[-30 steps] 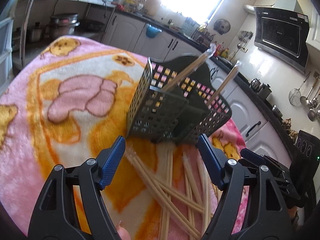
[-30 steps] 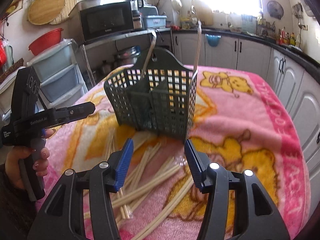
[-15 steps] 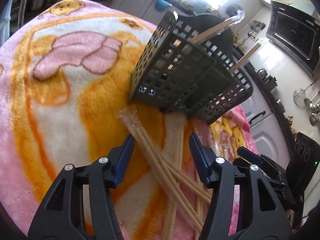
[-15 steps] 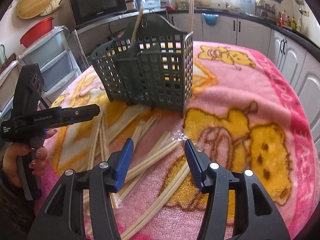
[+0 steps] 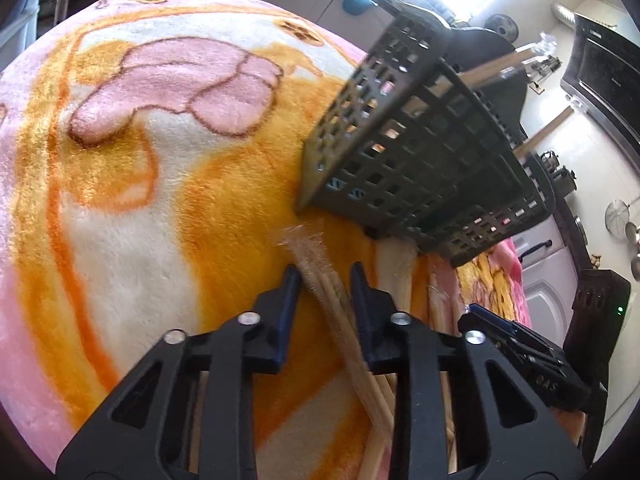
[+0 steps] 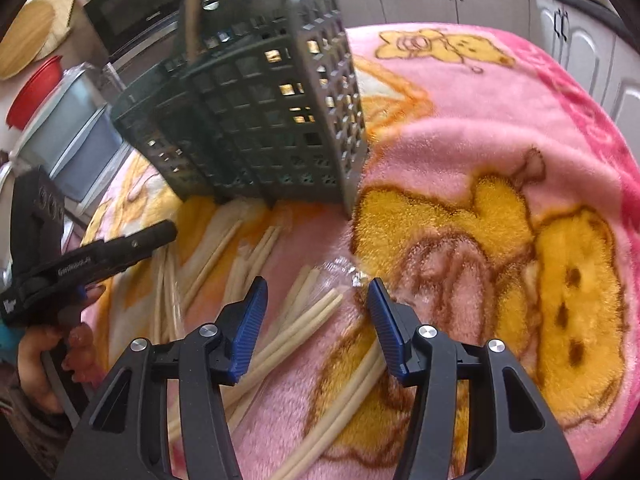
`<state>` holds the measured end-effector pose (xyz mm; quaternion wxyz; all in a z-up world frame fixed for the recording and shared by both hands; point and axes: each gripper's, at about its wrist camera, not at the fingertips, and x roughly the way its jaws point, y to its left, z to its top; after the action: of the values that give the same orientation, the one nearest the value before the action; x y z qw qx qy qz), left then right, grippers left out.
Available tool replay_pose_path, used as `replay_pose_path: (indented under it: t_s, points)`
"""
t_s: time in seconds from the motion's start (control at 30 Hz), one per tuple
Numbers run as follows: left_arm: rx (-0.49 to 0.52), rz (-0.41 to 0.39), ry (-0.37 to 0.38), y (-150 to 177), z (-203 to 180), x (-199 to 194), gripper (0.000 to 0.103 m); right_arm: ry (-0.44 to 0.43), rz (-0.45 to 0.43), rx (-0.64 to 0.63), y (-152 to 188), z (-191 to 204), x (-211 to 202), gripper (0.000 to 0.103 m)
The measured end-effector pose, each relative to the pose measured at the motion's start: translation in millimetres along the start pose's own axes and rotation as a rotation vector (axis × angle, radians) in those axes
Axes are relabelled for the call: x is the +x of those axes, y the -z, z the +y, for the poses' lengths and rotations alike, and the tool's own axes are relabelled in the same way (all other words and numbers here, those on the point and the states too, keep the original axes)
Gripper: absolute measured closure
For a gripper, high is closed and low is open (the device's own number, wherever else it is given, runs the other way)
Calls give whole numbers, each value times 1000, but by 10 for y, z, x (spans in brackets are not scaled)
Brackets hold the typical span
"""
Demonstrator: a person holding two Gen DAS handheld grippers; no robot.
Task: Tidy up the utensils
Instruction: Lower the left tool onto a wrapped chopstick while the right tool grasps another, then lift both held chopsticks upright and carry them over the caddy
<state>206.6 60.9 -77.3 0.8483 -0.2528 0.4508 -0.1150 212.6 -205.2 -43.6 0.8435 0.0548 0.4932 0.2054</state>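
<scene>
A dark grey slotted utensil basket [image 5: 420, 152] [image 6: 260, 120] stands on a pink and orange plush blanket [image 5: 120, 200] [image 6: 520, 120], with two chopsticks [image 5: 496, 64] upright in it. Several pale chopsticks [image 6: 256, 256] lie loose in front of it. My left gripper [image 5: 324, 276] is low over the blanket. Its jaws are closing around a plastic-wrapped chopstick pair [image 5: 316, 256], and a thin gap still shows. My right gripper [image 6: 316, 292] hangs open over another wrapped pair [image 6: 308, 320], its jaws narrowing slightly. A hand [image 6: 44, 360] holds the left gripper's body [image 6: 100, 256].
The right gripper's body [image 5: 520, 344] sits close on the right of the left wrist view. Behind the table are white kitchen cabinets [image 6: 560, 32], a microwave [image 6: 136, 12], plastic drawers [image 6: 76, 132] and a red bowl [image 6: 36, 92]. Ladles hang on the wall [image 5: 624, 224].
Both grippers have come down toward the loose chopsticks. The left jaws have narrowed from wide apart to close around the wrapped pair. The right jaws have closed only slightly.
</scene>
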Motion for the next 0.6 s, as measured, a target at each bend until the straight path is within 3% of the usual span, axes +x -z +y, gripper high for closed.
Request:
replay_pose_path:
  t_s: [0.37,0.6]
  points:
    - [-76,2,80,-2,206,-85,90,0,-13,44,-98,-184,65,90]
    - [-99,-10,117,-9,264,-175,90,-28,-61,71,-129,-238,-49,94]
